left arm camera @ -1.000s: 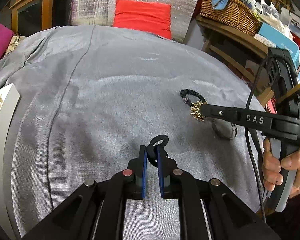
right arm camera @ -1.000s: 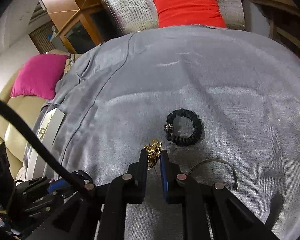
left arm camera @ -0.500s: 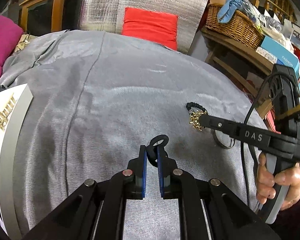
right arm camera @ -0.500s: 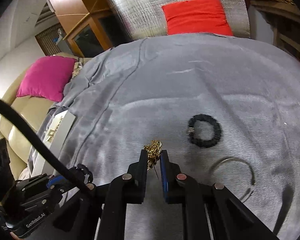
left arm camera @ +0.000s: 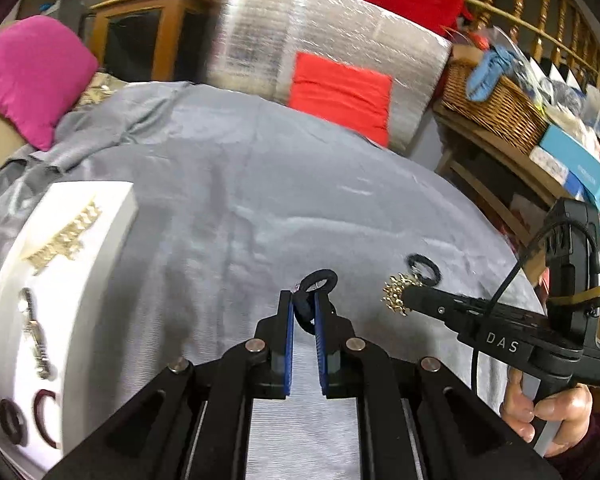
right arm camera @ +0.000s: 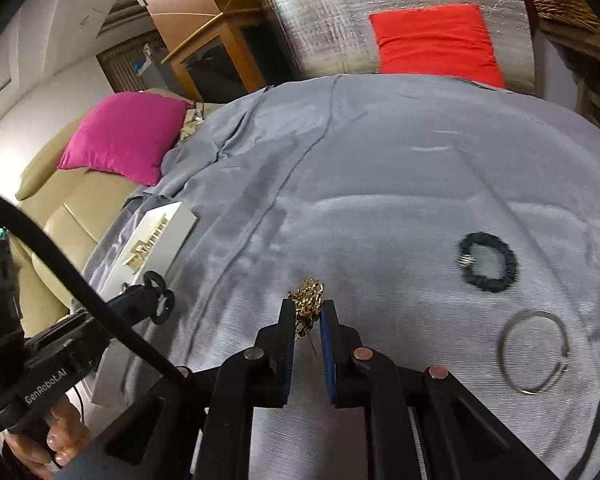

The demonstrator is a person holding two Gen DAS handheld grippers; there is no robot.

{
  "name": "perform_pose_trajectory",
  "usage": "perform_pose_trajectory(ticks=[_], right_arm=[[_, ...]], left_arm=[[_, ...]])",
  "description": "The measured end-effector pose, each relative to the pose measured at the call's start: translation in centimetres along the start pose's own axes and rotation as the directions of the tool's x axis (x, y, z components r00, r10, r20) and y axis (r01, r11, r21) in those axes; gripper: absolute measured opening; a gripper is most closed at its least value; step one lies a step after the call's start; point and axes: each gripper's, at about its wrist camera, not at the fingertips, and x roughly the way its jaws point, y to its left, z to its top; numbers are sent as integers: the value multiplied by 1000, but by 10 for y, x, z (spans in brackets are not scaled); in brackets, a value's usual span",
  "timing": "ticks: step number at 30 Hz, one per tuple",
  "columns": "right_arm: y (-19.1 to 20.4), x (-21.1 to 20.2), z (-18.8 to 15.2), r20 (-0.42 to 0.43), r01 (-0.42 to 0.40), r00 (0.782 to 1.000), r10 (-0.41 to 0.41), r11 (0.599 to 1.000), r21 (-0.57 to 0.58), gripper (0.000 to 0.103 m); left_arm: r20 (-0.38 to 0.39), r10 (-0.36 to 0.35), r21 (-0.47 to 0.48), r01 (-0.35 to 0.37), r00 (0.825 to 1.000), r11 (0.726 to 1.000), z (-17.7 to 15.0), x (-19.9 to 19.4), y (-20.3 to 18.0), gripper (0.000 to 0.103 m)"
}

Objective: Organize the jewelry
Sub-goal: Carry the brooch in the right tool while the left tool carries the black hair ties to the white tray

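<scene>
My left gripper (left arm camera: 303,304) is shut on a small black ring piece (left arm camera: 319,280), held above the grey cloth (left arm camera: 228,216). My right gripper (right arm camera: 307,307) is shut on a bunched gold chain (right arm camera: 309,300); the same chain (left arm camera: 397,293) shows at its tip in the left wrist view. A white tray (left arm camera: 104,248) at the left holds a gold bracelet (left arm camera: 62,240), a silver piece (left arm camera: 36,336) and dark rings (left arm camera: 12,424). On the cloth to the right lie a black beaded bracelet (right arm camera: 487,261) and a thin silver bangle (right arm camera: 534,356).
A pink cushion (right arm camera: 124,136) rests on a beige sofa (right arm camera: 48,208) at the left. A red cushion (left arm camera: 340,92) and silver foil panel (left arm camera: 284,40) stand behind the cloth. A wicker basket (left arm camera: 492,96) and boxes crowd a wooden shelf at right.
Both grippers have moved left across the cloth and risen a little, still holding their pieces. The white tray has come further into view; the black bracelet and bangle have fallen behind to the right.
</scene>
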Motion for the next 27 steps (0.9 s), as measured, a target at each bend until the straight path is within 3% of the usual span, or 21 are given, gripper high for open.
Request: perform_pose_trajectory(ticks=[5,12,19,27], right_arm=[[32,15,12,-17,-42,999,42,999,-10,14],[107,39,25,-52,-129,991,124,986,-108,14],[169,67,26,-98,-212,975,198,964,-160,14],[227,100,23,-156,-228,968,194,943,-243,14]], left_arm=[[35,36,-49,-34,999,998,3,-21,32,10],[63,135,-140,-125,989,982,2,-50,90,10],[21,237,-239,-225,971,945,-13,-69,154,10],[-70,285,-303,-293,956,907,-29,-71,198,10]])
